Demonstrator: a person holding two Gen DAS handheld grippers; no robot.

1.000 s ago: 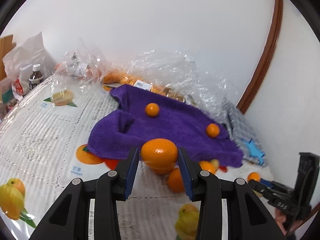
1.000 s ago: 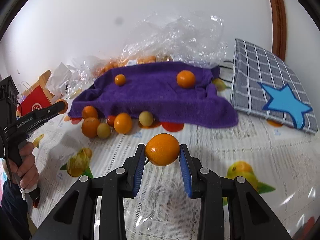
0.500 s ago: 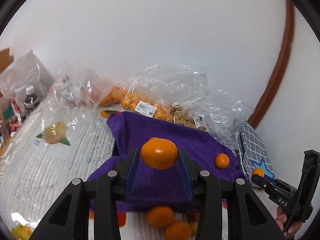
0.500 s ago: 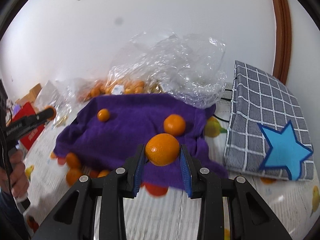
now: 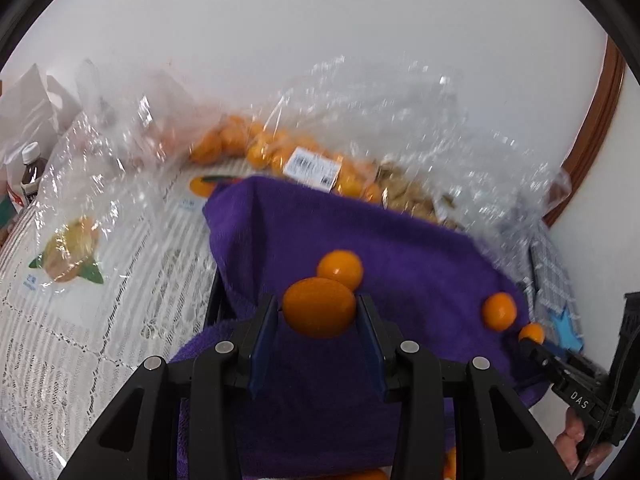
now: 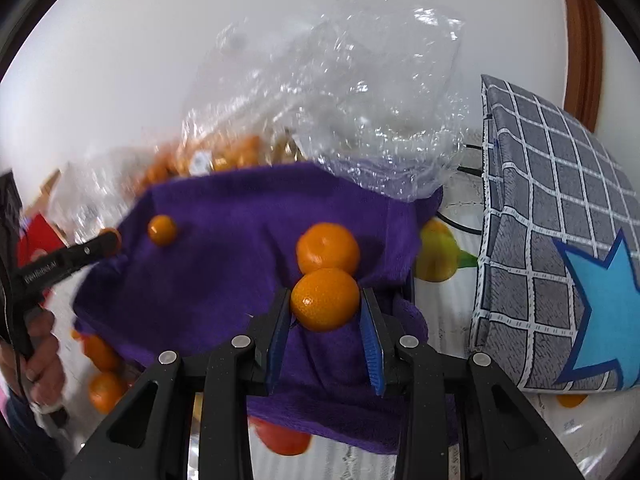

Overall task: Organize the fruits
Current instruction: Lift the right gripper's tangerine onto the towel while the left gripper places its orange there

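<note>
Step in hand: carrying, both hands loaded, over the purple towel (image 5: 400,264). It lies on the fruit-print tablecloth (image 5: 80,320), rear edge against the clear plastic bags (image 6: 340,100) of small oranges.

Checked cushion (image 6: 560,220) with the blue star stands just to the right of the towel.

My left gripper (image 5: 319,312) is clamped on a mandarin (image 5: 319,307), pads pressing both flanks. My right gripper (image 6: 325,304) grips its own mandarin (image 6: 325,298) the same way. Neither fruit touches the cloth, as far as I can judge.

Already on the towel: a larger orange (image 6: 327,246) just beyond my right-hand fruit, and a smaller one (image 6: 162,230) towards the left edge.

Next move, my judgement: lower each fruit to a bare patch of towel, apart from the resting ones, then let the pads go slowly so nothing rolls off.

Hard to read:
- Bag contents blurred; fruit count unknown.
- A dark edge shows under the towel's left side; I cannot tell whether a tray or box sits beneath.
- Loose fruit at the towel's near edge is cut off by my own jaws.
- Both views motion-smeared at the rear.
</note>
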